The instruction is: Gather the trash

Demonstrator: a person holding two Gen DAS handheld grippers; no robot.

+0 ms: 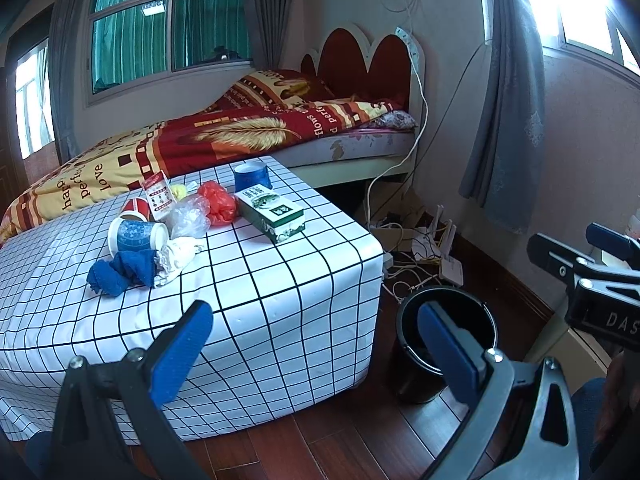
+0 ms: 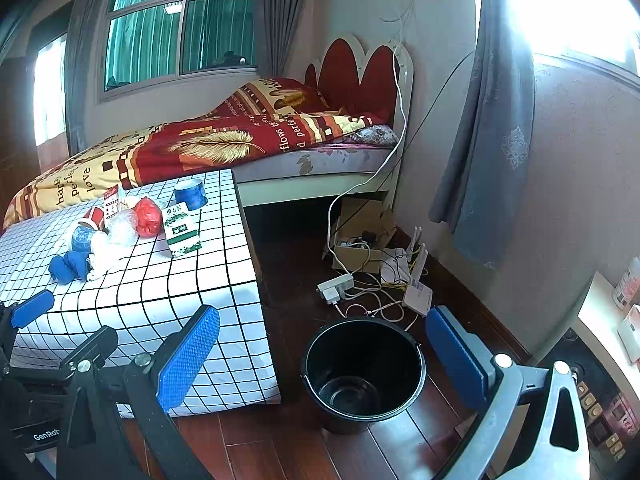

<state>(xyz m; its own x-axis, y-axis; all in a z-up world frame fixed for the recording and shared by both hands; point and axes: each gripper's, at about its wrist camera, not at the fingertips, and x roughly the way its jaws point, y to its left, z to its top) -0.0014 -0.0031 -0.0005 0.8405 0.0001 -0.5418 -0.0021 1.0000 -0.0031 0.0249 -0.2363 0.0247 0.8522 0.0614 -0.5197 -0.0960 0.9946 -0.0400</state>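
Nothing is judged to be collected yet: the round black plastic bucket [image 2: 362, 372] standing on the dark wooden floor [image 2: 288, 444] is being shown empty down to its bottom in the right wrist view. All the rubbish is still lying clustered on the low table draped in a white black-gridded cloth [image 1: 280, 292], towards 10 o'clock from the bucket. There, a green and white cardboard carton [image 1: 270, 212] is lying flat; at its 9 o'clock a crumpled red plastic bag [image 1: 217, 202] and a crumpled clear plastic bag [image 1: 188, 216] are touching. Nearer, a tipped blue and white paper cup [image 1: 136, 236], a white crumpled wad [image 1: 180, 256] and a bunched blue cloth [image 1: 120, 272] are pressed together. An upright blue cup [image 1: 251, 176] is standing apart at the carton's 12 o'clock.

The left gripper [image 1: 316, 354] is being held wide open, with nothing between its blue pads and nothing touched. The right gripper [image 2: 322, 360] is likewise being held wide open and empty, framing the bucket
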